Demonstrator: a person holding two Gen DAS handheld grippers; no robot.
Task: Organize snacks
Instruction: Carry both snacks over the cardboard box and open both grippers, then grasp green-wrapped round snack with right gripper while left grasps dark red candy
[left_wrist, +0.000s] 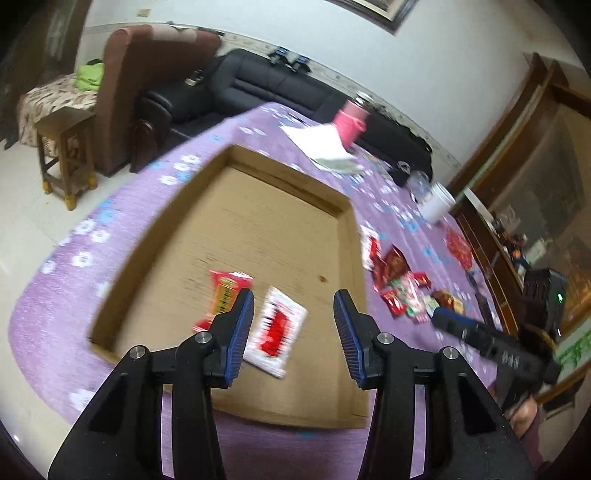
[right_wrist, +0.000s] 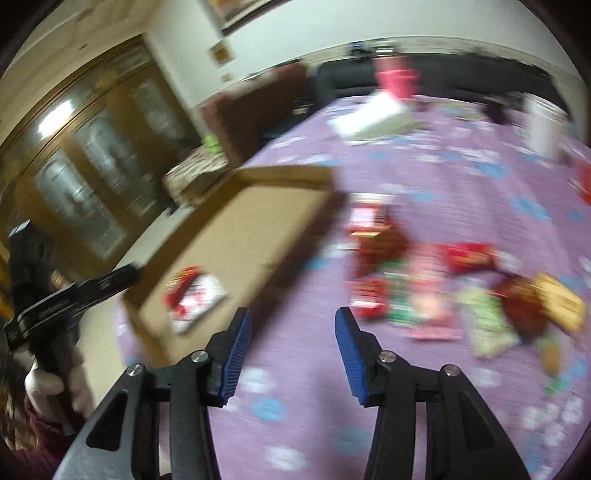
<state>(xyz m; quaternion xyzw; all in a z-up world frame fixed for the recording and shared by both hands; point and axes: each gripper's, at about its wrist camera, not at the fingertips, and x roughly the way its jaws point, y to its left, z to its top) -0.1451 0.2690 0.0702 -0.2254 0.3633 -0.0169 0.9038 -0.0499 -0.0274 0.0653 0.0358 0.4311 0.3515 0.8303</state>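
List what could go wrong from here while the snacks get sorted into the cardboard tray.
1. The loose snack pile is overlapping, so a grab may catch several packets at once.
2. The right tool hangs open over bare cloth, not yet lined up with any packet.
3. The white cup stands nearby and could be knocked.

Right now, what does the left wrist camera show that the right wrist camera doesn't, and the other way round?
Only the left wrist view shows the wooden stool on the floor and the right gripper over the snack pile.

Only the right wrist view shows the gloved hand holding the left gripper's handle.

Both show the cardboard tray with two packets, the white packet among them, loose snacks on the purple cloth, and the pink cup.
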